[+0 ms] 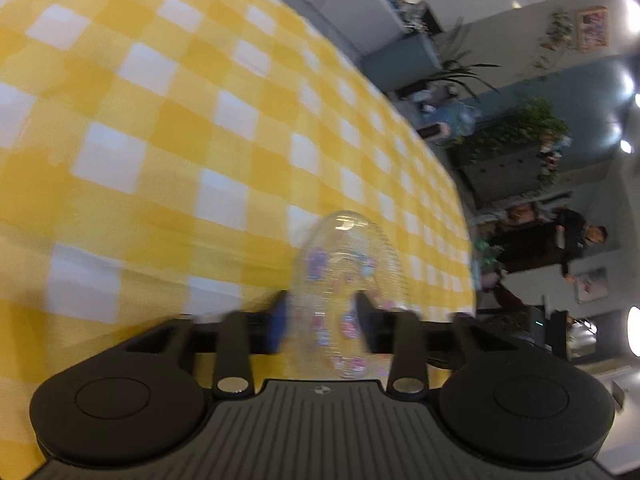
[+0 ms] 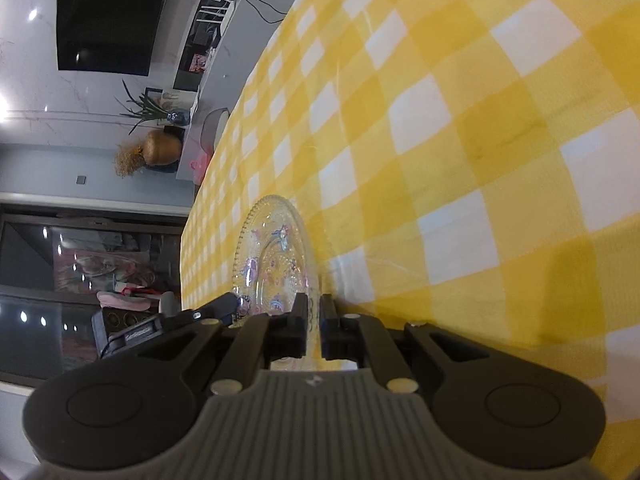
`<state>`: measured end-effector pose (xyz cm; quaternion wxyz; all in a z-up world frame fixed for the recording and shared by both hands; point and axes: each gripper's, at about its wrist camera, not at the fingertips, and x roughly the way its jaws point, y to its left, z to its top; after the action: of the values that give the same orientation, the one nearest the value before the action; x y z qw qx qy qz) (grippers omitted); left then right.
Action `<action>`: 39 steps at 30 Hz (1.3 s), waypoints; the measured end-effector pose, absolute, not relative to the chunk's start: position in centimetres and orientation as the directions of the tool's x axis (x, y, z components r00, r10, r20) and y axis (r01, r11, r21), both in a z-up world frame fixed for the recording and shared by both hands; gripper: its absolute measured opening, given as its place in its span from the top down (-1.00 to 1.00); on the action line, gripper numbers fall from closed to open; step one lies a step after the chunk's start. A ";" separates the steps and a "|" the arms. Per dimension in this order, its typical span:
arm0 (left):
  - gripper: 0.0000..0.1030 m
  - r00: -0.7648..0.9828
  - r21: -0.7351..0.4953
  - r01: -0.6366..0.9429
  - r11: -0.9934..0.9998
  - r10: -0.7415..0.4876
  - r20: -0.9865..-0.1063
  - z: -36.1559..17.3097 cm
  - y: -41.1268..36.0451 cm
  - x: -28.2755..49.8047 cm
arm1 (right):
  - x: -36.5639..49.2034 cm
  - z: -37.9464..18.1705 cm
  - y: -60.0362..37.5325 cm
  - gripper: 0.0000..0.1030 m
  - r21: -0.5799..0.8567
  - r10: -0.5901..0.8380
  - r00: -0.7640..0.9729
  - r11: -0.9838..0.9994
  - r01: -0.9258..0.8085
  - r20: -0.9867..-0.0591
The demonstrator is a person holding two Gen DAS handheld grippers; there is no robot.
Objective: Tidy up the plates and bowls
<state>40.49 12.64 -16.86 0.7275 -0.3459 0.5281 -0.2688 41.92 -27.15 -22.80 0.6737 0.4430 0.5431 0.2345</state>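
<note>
A clear glass plate (image 2: 276, 256) with purple and pink flowers and a beaded rim lies over the yellow checked tablecloth (image 2: 440, 160). My right gripper (image 2: 314, 316) is shut on its near rim, the two pads pinching the thin glass. At the plate's other side a black finger (image 2: 218, 306) of the left gripper shows. In the blurred left wrist view, the same plate (image 1: 348, 264) sits between the fingers of my left gripper (image 1: 322, 316). Its jaws stand apart, and the blue pad (image 1: 280, 320) does not press on the glass.
The checked cloth (image 1: 160, 120) covers the table as far as its edge (image 1: 440, 160). Beyond it are plants (image 1: 520, 128) and a person in dark clothes (image 1: 576, 236). The right wrist view shows a dark screen (image 2: 108, 16) and a gourd-shaped vase (image 2: 160, 148) past the table.
</note>
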 end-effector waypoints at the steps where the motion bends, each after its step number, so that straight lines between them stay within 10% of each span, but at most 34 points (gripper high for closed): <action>1: -0.10 0.300 -0.770 0.043 0.636 -0.744 -0.598 -16.5 12.3 40.4 | 41.9 -22.8 -27.1 0.95 0.851 0.796 0.301 0.498 0.166 -0.525; 3: 0.55 0.304 -0.683 0.082 0.725 -0.671 -0.676 -15.6 11.2 40.3 | 41.7 -22.7 -27.1 0.97 0.846 0.790 0.305 0.508 0.162 -0.532; 6: 0.80 0.290 -0.670 0.026 0.741 -0.647 -0.705 -15.6 11.3 40.5 | 41.2 -22.8 -27.2 0.95 0.851 0.787 0.326 0.496 0.170 -0.524; 22: 0.81 0.279 -0.706 0.115 0.699 -0.705 -0.652 -12.6 8.7 39.3 | 37.3 -20.9 -30.4 0.94 0.882 0.746 0.498 0.462 0.088 -0.441; 39: 0.76 0.010 -0.656 0.251 0.712 -0.680 -0.733 -10.3 2.6 35.1 | 25.6 -15.7 -32.4 0.92 0.825 0.715 0.429 0.543 0.155 -0.552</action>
<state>35.14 2.59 -10.32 0.6892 -0.1736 0.6171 -0.3378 25.58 -32.42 -15.68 0.7235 0.4369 0.4981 0.1936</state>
